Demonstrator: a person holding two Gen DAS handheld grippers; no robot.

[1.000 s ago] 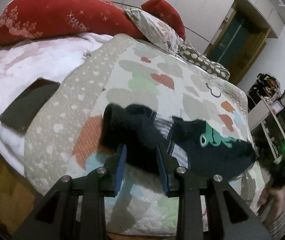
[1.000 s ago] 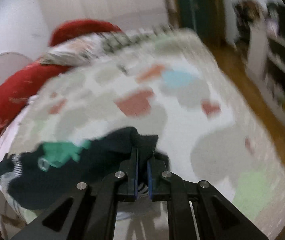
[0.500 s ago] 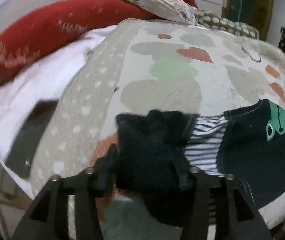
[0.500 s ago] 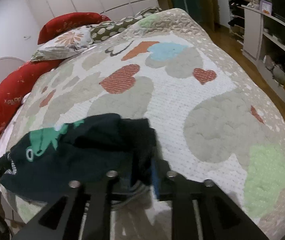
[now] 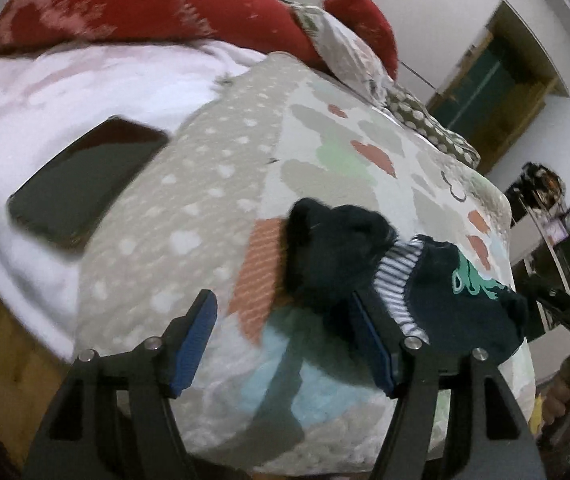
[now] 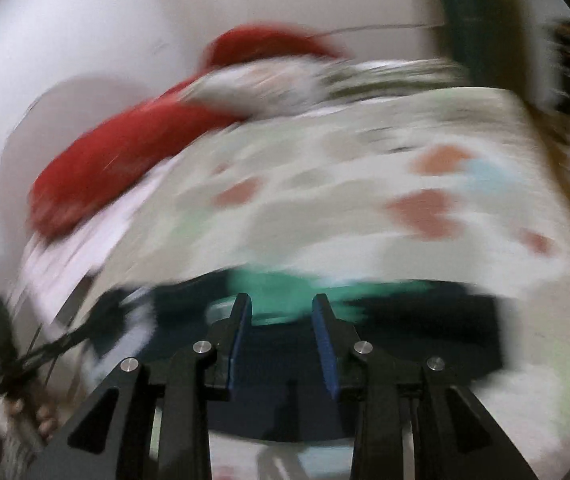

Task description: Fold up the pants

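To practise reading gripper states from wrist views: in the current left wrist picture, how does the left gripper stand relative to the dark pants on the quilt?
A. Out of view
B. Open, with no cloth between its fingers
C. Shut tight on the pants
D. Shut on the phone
B: the left gripper is spread wide with bare quilt between its blue pads, and the dark pants lie beside its right-hand finger, ungripped.

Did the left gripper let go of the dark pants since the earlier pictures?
Yes. The left gripper now stands open, its blue pads apart, and the dark pants lie on the heart-patterned quilt, bunched by the right pad.
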